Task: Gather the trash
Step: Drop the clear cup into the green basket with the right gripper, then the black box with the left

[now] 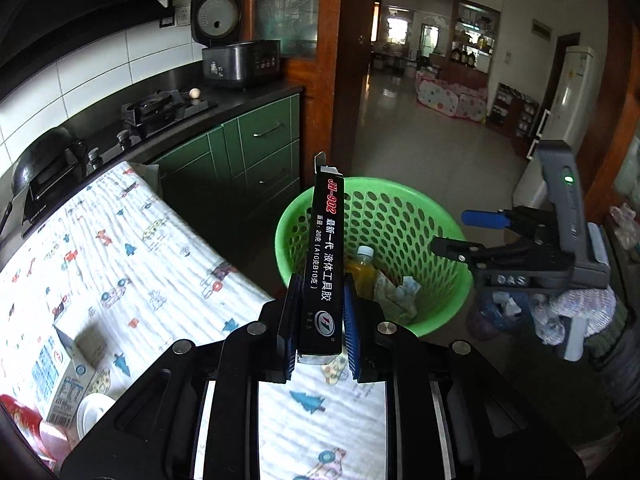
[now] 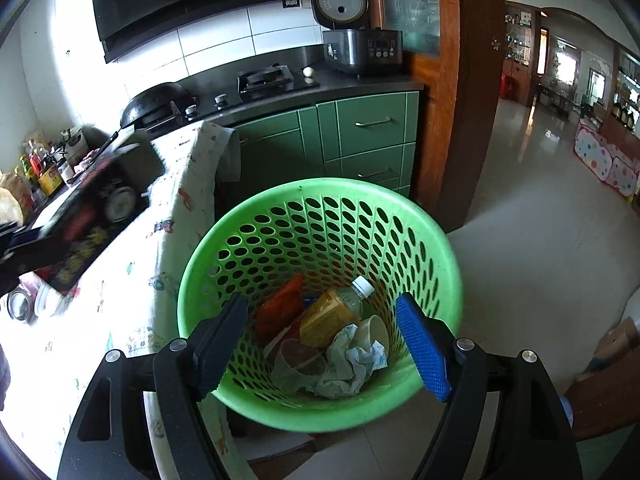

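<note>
One long black glue box (image 1: 323, 264) sits pinched between the pads of our left gripper (image 1: 322, 320), held by its lower part so that most of its length sticks out ahead, over the near rim of the green basket (image 1: 448, 240). Our right gripper (image 2: 325, 344) is spread wide with nothing in it, hovering over the basket mouth.

Our worry is the release. The box is tall and gripped low, so if we let go while its bottom end is above the cloth-covered worktop (image 1: 120, 248), it may tip back and land on the cloth or slide to the floor beside the basket. We judge it needs to travel further over the opening first. The box could also catch the right gripper, which hangs in the drop path.

The box is slim and rectangular, glossy black, with red "JH-902" lettering, white Chinese text down its face, a round logo near the bottom and silvery end flaps. Card like that looks light and rigid. In the basket lie a bottle (image 2: 336, 312), crumpled paper (image 2: 352, 364), a clear cup (image 2: 298, 364) and an orange packet (image 2: 280, 308).
</note>
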`<state>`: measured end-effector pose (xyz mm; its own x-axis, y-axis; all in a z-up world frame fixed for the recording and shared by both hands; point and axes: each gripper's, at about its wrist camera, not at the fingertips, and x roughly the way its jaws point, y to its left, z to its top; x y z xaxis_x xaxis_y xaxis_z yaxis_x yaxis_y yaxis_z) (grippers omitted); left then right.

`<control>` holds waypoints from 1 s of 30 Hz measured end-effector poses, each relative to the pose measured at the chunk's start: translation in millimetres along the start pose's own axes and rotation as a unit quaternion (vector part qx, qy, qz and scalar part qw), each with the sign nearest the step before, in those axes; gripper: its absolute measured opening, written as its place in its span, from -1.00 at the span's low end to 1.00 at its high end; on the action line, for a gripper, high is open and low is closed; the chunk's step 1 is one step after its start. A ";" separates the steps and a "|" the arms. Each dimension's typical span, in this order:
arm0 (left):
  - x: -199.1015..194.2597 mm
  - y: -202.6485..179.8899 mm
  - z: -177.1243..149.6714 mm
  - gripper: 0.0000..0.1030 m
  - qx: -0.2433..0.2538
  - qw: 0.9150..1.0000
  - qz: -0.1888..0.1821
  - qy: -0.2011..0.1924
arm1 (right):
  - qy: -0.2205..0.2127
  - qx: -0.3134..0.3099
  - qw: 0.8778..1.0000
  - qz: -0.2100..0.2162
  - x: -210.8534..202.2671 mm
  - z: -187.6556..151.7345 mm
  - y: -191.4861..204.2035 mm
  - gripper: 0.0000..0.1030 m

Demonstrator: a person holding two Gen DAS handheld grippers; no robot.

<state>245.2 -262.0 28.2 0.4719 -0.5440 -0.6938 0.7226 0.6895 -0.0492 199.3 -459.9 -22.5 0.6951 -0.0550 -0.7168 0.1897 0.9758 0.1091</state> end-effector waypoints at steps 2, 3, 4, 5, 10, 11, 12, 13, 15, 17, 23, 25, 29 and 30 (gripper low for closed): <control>9.5 -4.5 5.9 -0.63 0.002 1.000 -0.001 0.005 | -0.003 -0.001 1.000 0.000 -5.0 -2.4 -0.3 0.45; 14.8 -6.5 8.9 -0.63 0.001 1.000 -0.004 0.007 | -0.005 -0.001 1.000 -0.003 -7.2 -3.9 -0.9 0.47; 19.0 -7.4 11.1 -0.63 0.000 1.000 -0.007 0.009 | -0.007 -0.002 1.000 -0.005 -9.6 -5.6 -1.3 0.49; 25.1 -10.3 13.5 -0.63 0.000 1.000 -0.008 0.012 | -0.009 -0.002 1.000 -0.007 -12.1 -7.5 -1.8 0.50; 54.8 -21.2 18.7 -0.63 0.001 0.999 -0.013 0.033 | -0.016 0.007 1.000 -0.005 -24.3 -18.2 -8.4 0.52; 59.4 -23.9 19.1 -0.63 -0.002 0.999 -0.010 0.037 | -0.016 0.008 1.000 -0.007 -25.0 -19.4 -9.7 0.53; 65.1 -23.9 19.4 -0.62 -0.006 0.999 -0.009 0.041 | -0.014 0.007 1.000 -0.008 -26.0 -21.0 -10.7 0.53; 70.3 -23.4 19.7 -0.62 -0.011 0.999 -0.006 0.046 | -0.013 0.008 1.000 -0.010 -26.7 -22.1 -10.9 0.53; 77.6 -22.2 19.8 -0.59 -0.022 0.998 -0.008 0.053 | -0.012 0.007 1.000 -0.012 -29.1 -24.9 -12.6 0.53; 82.5 -21.6 20.1 -0.58 -0.030 0.998 -0.006 0.053 | -0.013 0.009 1.000 -0.015 -31.5 -27.3 -14.4 0.53; 85.1 -20.6 16.5 -0.18 -0.037 0.998 -0.007 0.049 | -0.013 0.012 1.000 -0.016 -35.2 -29.5 -16.1 0.53; 80.4 -19.6 15.2 -0.14 -0.036 0.998 -0.007 0.044 | -0.015 0.011 1.000 -0.014 -36.4 -29.5 -15.2 0.53; 59.5 -12.6 11.6 -0.03 -0.041 0.999 0.005 0.031 | -0.021 0.005 1.000 -0.006 -40.8 -27.1 -5.8 0.53; 52.8 -11.2 9.4 -0.01 -0.043 0.999 0.011 0.028 | -0.022 0.002 1.000 -0.003 -42.1 -26.5 -2.5 0.53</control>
<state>266.8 -303.0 -1.1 0.4570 -0.5016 -0.7345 0.6652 0.7409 -0.0921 151.2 -454.4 -10.8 0.7235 -0.0706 -0.6867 0.1973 0.9744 0.1077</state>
